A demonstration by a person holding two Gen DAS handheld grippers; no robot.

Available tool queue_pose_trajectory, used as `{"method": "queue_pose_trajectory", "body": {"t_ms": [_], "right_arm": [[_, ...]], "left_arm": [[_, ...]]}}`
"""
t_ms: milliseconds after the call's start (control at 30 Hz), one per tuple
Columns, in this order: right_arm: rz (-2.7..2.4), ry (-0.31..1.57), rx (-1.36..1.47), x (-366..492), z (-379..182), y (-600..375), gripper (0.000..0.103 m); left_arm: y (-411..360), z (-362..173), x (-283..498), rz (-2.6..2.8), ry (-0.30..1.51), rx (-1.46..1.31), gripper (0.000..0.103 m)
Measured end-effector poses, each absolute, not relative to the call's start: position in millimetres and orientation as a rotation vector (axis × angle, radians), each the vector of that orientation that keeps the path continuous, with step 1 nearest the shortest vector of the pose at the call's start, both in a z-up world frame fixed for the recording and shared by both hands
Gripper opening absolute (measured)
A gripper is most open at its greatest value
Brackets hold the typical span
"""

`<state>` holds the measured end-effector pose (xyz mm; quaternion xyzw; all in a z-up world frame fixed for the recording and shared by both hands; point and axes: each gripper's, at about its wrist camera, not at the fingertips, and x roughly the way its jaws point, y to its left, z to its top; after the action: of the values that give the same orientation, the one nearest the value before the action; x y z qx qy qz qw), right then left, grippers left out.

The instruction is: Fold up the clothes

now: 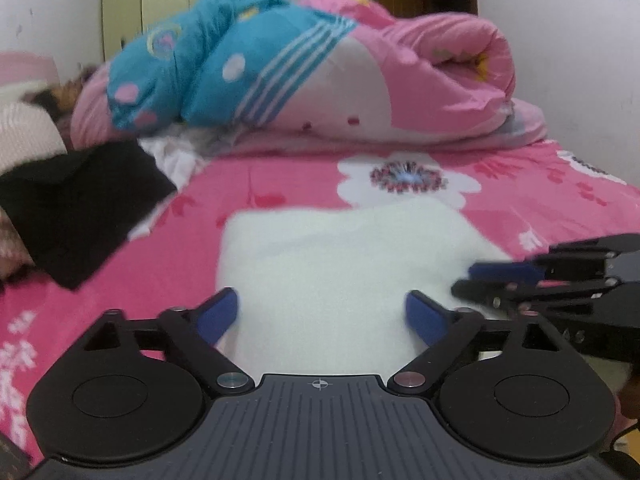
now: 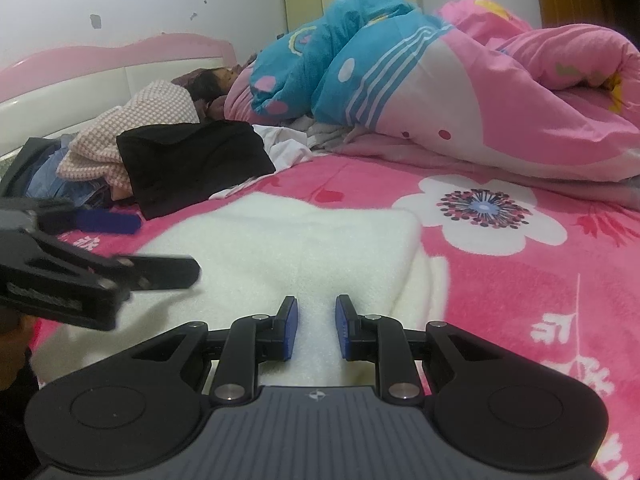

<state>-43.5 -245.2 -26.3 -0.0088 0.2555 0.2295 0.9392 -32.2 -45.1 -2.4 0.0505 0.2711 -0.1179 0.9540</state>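
Observation:
A white fluffy garment [image 1: 340, 256] [image 2: 288, 248] lies folded into a rough rectangle on the pink flowered bedsheet [image 1: 280, 184] [image 2: 520, 280]. My left gripper [image 1: 322, 307] stands wide open over the garment's near edge, with nothing between its blue pads. It also shows at the left of the right wrist view as the left gripper [image 2: 164, 244]. My right gripper [image 2: 317, 328] hovers over the near right part of the same garment. Its pads stand a narrow gap apart and grip nothing. From the left wrist view the right gripper [image 1: 466, 280] reaches in from the right.
A black garment [image 1: 80, 208] [image 2: 192, 160] lies left of the white one, beside a pink checked garment [image 2: 132, 128] and denim [image 2: 52, 180]. A rolled pink and blue quilt [image 1: 320, 80] [image 2: 440, 92] fills the far side. What looks like a dark-haired head [image 2: 210, 82] lies by it.

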Motion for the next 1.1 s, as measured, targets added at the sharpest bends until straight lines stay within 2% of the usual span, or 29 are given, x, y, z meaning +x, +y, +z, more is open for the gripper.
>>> {"method": "queue_pose_trajectory", "body": {"t_ms": [233,500,667,867,1033,1100], "right_arm": [[0.474,0.522,-0.026,-43,-25,-245,0.022],[0.48,0.478,-0.059,-18,18,-248,0.02],[0.483,0.586,-0.13,21,-21,-241,0.02],[0.486,0.574,-0.157,32,9,-233,0.021],[0.454,0.625,-0.193,63,-28,-233,0.021],[0.46,0.609,-0.226,61,-11,-223,0.021]], "left_arm": [[-43,-7,-36,-0.236,0.53,0.093,0.086],[-39,-11,-38,-0.241,0.522,0.076,0.086],[-38,-12,-38,-0.245,0.52,0.064,0.086],[-35,-15,-40,-0.25,0.503,0.046,0.087],[-30,-16,-43,-0.255,0.49,0.023,0.086],[-26,-15,-47,-0.259,0.485,0.002,0.086]]}}
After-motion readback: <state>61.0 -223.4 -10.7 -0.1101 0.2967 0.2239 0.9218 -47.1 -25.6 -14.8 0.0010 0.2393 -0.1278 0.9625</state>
